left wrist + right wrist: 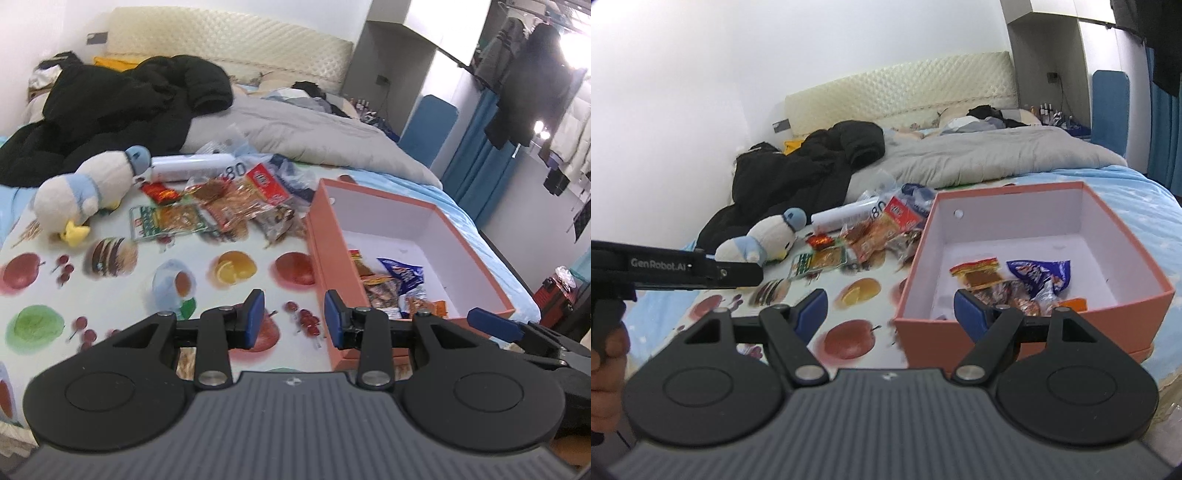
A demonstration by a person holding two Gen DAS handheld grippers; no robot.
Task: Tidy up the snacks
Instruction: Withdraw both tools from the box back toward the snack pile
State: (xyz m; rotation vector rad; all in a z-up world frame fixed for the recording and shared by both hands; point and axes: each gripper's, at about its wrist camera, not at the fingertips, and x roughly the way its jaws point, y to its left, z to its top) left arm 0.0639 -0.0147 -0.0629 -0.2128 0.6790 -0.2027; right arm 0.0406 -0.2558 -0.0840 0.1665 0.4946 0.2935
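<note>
An orange box (pixel 325 254) with a white inside stands on the fruit-print sheet; it also shows in the right wrist view (pixel 1126 240). Several snack packets lie in it, among them a blue one (pixel 404 273) (pixel 1041 271) and a red-yellow one (pixel 977 273). A pile of loose snack packets (pixel 221 206) (pixel 871 236) lies left of the box. My left gripper (pixel 294 319) is open and empty, above the sheet by the box's near left corner. My right gripper (pixel 890 312) is open and empty, over the box's near left edge.
A plush penguin (pixel 85 192) (pixel 764 236) lies left of the pile. A white tube (pixel 192 166) lies behind the pile. A black jacket (pixel 122 107) and grey duvet (pixel 295 129) cover the far bed. The left gripper's body (pixel 676 271) shows at the left in the right wrist view.
</note>
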